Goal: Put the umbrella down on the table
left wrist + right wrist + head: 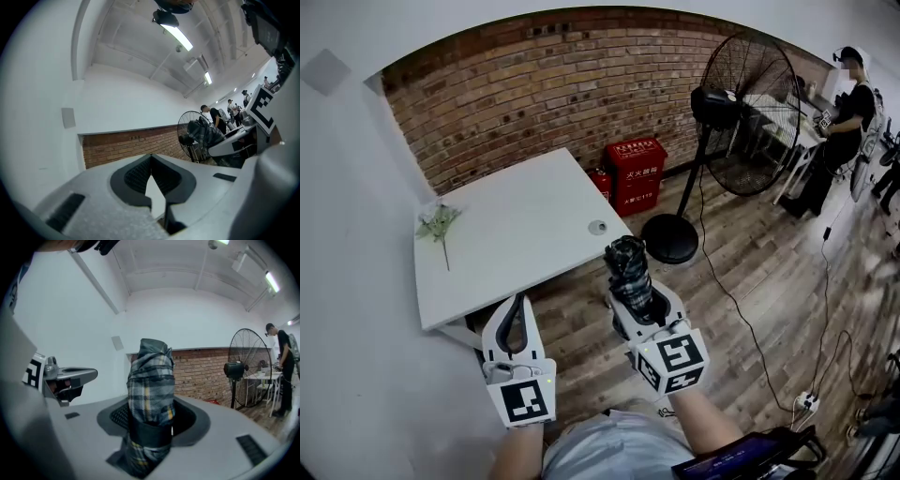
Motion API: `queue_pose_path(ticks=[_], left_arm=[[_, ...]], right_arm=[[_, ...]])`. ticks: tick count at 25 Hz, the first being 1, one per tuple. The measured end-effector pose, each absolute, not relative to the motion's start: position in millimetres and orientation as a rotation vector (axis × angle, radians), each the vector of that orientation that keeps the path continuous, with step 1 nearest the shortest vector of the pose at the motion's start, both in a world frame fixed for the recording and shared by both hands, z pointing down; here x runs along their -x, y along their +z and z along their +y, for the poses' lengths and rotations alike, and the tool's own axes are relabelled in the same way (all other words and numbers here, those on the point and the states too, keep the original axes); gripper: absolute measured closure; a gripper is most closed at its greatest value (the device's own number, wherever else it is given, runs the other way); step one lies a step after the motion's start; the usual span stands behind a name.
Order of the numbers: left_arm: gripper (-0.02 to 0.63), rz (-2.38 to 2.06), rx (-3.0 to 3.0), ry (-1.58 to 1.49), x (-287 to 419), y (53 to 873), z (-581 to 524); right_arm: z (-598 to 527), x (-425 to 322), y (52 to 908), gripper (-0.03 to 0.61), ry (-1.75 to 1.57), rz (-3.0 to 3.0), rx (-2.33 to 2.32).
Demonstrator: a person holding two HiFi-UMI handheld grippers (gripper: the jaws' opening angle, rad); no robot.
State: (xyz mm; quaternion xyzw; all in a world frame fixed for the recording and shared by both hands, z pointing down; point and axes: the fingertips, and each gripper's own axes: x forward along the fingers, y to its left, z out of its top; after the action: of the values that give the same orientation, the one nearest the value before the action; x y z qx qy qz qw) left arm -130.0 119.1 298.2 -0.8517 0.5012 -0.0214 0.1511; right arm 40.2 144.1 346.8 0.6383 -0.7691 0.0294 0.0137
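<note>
head view: white table by brick wall, wood floor, fan.

White table: green sprig near left edge, grey disc right

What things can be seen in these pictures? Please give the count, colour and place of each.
square white table: one, white, in front of the red brick wall.
green flower sprig: one, green, lying near the table's left edge.
small round grey disc: one, grey, near the table's right edge.
red fire-equipment box: one, red, on the floor by the wall.
black pedestal fan: one, black, right of the table.
standing person in black: one, far right.
folded dark plaid umbrella: one, grey with yellow stripes, in the right gripper.
left gripper: one, white, shut, empty.
right gripper: one, white, shut on the umbrella.
</note>
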Motion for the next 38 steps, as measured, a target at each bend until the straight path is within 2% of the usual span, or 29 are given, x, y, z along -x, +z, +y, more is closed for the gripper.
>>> queue_pose_path(ticks=[14, 38], left_arm=[[0.606, 1.404, 2.536, -0.148, 91.0, 349.6, 61.5], [0.606, 1.527, 2.464, -0.342, 2.1, 358.4, -167.5]], right_arm=[[77.7, -63.6, 373.2, 0.371, 0.133, -2.369, -1.988], [-162.3, -150.5, 391.4, 0.371, 0.249, -2.465, -1.826]])
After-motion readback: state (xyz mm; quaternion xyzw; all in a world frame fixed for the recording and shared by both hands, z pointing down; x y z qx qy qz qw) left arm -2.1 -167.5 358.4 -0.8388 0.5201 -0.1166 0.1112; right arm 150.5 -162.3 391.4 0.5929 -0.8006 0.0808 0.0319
